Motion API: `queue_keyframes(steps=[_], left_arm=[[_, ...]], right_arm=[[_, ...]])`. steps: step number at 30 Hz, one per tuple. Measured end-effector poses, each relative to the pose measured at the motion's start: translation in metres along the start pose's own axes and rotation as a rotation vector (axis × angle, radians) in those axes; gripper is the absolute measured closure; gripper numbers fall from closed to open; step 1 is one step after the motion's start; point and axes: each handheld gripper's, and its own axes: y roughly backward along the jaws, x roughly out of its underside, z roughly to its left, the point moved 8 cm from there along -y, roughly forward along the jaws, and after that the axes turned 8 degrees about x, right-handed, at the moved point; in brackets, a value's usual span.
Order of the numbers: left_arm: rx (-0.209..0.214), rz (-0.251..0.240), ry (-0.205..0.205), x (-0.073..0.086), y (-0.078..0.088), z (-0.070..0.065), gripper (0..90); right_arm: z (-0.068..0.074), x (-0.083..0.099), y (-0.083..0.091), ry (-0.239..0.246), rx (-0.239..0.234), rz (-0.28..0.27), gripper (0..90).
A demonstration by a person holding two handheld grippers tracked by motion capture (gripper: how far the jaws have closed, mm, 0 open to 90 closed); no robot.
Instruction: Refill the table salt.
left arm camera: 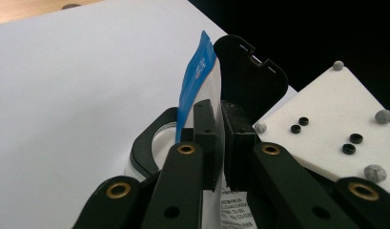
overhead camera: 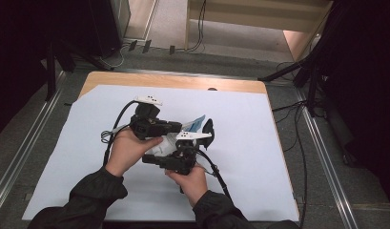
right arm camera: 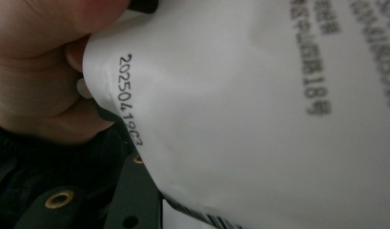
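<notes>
A thin white packet (overhead camera: pixel 195 124) with a blue top edge is held up over the white sheet (overhead camera: pixel 245 157), between both grippers. My left gripper (left arm camera: pixel 220 107) is shut on the packet (left arm camera: pixel 197 71), its two pads pinching the packet's lower part. In the high view the left gripper (overhead camera: pixel 176 128) points to the right. The right gripper (overhead camera: pixel 202 134) comes up from below, and one of its black jaws rises just behind the packet. The packet's printed back (right arm camera: pixel 259 119) lies close across the right gripper view and hides that gripper's jaw tips. A hand (right arm camera: pixel 35 62) shows at the left of that view.
The white sheet covers most of a wooden table (overhead camera: pixel 183 81). Cables (overhead camera: pixel 114 129) trail from both grippers. Dark stands and loose cables (overhead camera: pixel 297 76) lie on the floor around the table. The right gripper's white plate (left arm camera: pixel 335 119) sits close beside my left jaws.
</notes>
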Motion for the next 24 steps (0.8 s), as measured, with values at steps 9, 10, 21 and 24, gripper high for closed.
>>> queue_keyframes(steps=[9,10,21,24], left_arm=[[-0.002,0.018,-0.003,0.004,0.000,0.002,86.2],[0.000,0.019,-0.002,0.005,-0.001,0.002,86.1],[0.013,0.044,0.020,0.020,0.000,0.011,84.9],[0.011,0.052,0.026,0.024,0.001,0.015,84.6]], right_arm=[[-0.001,0.002,-0.001,0.011,0.014,0.012,63.6],[-0.002,0.003,-0.001,0.013,0.016,0.018,63.7],[-0.010,0.015,-0.007,0.125,0.106,0.058,63.6],[-0.011,0.017,-0.008,0.143,0.124,0.063,63.5]])
